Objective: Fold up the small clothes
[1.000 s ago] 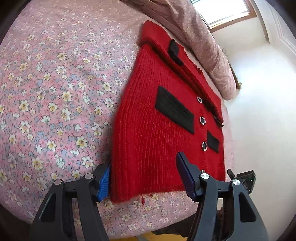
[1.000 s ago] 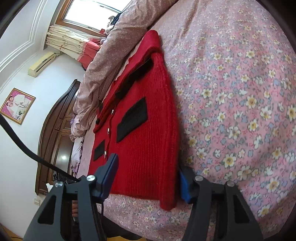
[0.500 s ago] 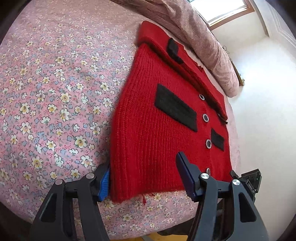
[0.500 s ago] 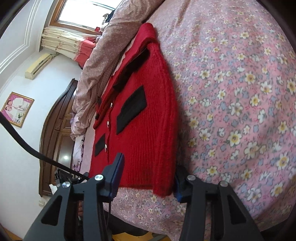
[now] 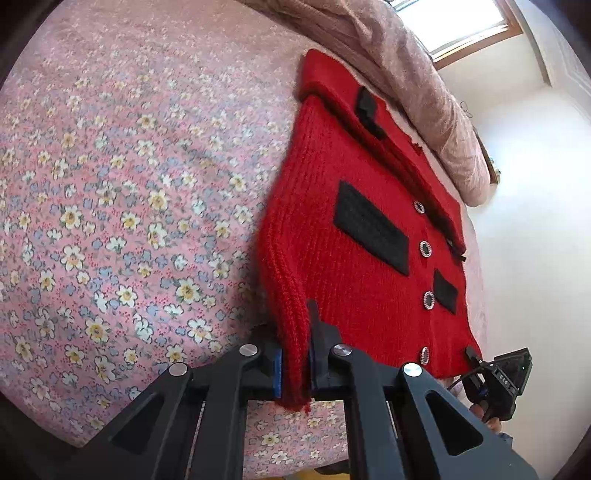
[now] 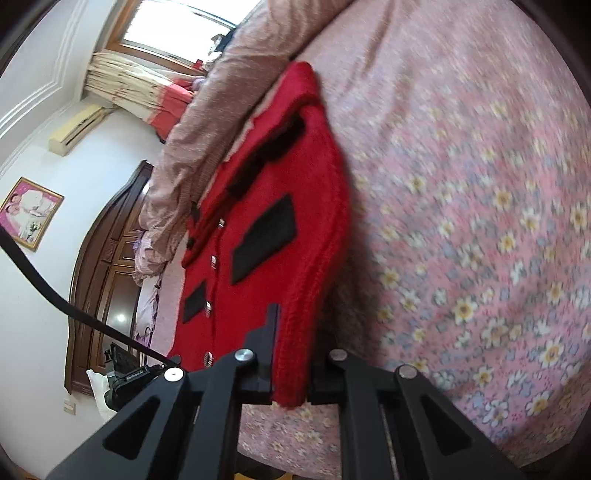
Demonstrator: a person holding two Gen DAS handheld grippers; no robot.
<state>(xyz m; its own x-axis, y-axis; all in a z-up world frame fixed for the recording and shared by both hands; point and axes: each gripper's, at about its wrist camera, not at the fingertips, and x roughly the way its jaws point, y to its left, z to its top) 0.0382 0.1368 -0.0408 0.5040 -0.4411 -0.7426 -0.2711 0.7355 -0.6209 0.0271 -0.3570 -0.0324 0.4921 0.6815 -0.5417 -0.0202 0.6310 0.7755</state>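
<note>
Filling most of both views, the pink floral bedspread (image 5: 122, 206) carries everything. A dusty-pink quilt (image 5: 417, 85) is bunched along the top of the frame, under a bright window (image 6: 184, 22). White walls, a dark wooden wardrobe (image 6: 107, 280) and a framed picture (image 6: 27, 212) sit at the left of the right-wrist view. The red knit cardigan (image 5: 354, 236), with black patches and round buttons, lies centre-right. The left gripper (image 5: 294, 363) is clamped on its near hem corner; the right gripper (image 6: 293, 373) pinches the opposite corner.
</note>
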